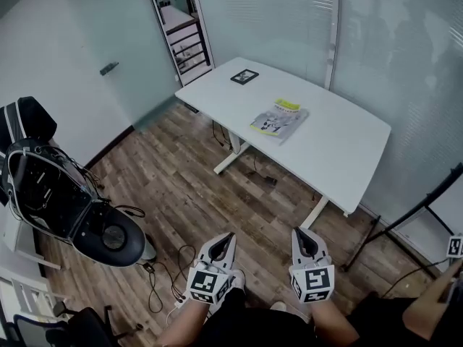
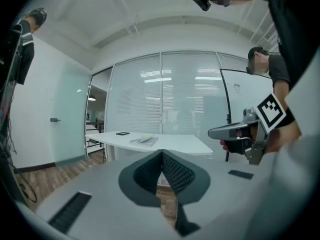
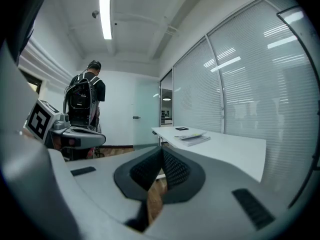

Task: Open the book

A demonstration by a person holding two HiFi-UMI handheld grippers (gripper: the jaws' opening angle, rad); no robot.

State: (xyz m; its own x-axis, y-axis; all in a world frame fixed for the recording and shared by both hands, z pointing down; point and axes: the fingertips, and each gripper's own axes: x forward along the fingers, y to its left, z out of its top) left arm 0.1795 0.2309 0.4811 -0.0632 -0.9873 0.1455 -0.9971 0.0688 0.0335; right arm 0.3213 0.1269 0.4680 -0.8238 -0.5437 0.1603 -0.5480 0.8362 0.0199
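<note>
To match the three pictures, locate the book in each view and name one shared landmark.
Head view: book upper centre, on the white table.
Left gripper view: book left of centre, on the table.
Right gripper view: book right of centre, on the table.
Shared landmark: the black card lying on the same table, seen in all three.

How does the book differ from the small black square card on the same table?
The book is clearly larger than the black square card. The book's cover is light with a yellow band; the card is dark with a pale centre. The book lies near the middle of the white table, the card nearer its far end. Both lie flat on it, apart from each other.
</note>
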